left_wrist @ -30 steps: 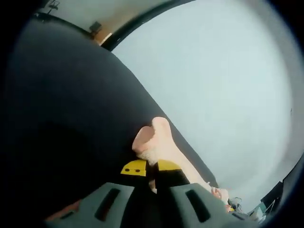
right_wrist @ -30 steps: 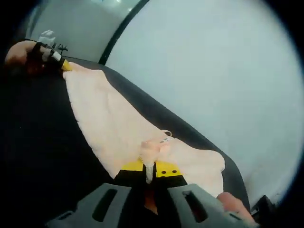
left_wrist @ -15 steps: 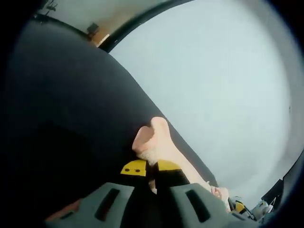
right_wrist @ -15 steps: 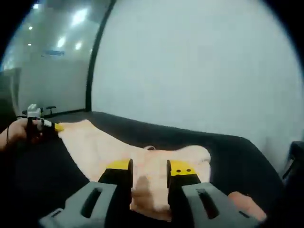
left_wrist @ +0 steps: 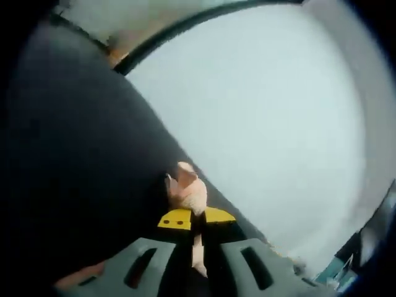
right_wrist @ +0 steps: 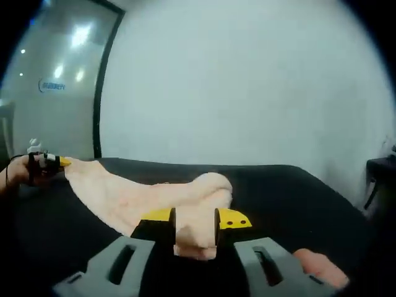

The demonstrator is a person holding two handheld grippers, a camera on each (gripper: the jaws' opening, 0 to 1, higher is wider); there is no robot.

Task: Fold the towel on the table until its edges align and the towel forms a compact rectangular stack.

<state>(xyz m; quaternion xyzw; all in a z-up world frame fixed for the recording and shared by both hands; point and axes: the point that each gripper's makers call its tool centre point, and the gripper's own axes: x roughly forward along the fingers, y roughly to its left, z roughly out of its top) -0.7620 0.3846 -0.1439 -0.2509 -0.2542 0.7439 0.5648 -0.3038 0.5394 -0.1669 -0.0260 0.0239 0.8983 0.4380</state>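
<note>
In the right gripper view we see a small blue mark or logo with lettering on the frosted glass wall panel [right_wrist: 55, 93] at the left, too small and blurred for us to read; we find no other writing. The pale peach terry-cloth towel [right_wrist: 133, 195] is soft and slightly nubbly, rumpled into a long band that stretches across the black tabletop [right_wrist: 291, 198]; its near end bunches into a rounded hump just above the right gripper [right_wrist: 195, 221], and a thick fold of it sits between that gripper's yellow-tipped grey jaws, which stand a little apart with the cloth filling the gap, so we read them as pinching the towel. The far end of the band runs to the left edge of the right gripper view, where the left gripper [right_wrist: 52, 162] holds its corner, a hand [right_wrist: 18, 170] behind it. In the left gripper view the left gripper's own yellow-tipped jaws [left_wrist: 195, 219] are pressed nearly together on a narrow strip of the same towel [left_wrist: 189, 189]; a small crumpled tuft stands up just beyond the tips, and a thin tail hangs down between the jaws; the black tabletop [left_wrist: 74, 161] lies beneath, and a plain white wall [left_wrist: 266, 117] rises behind it.
</note>
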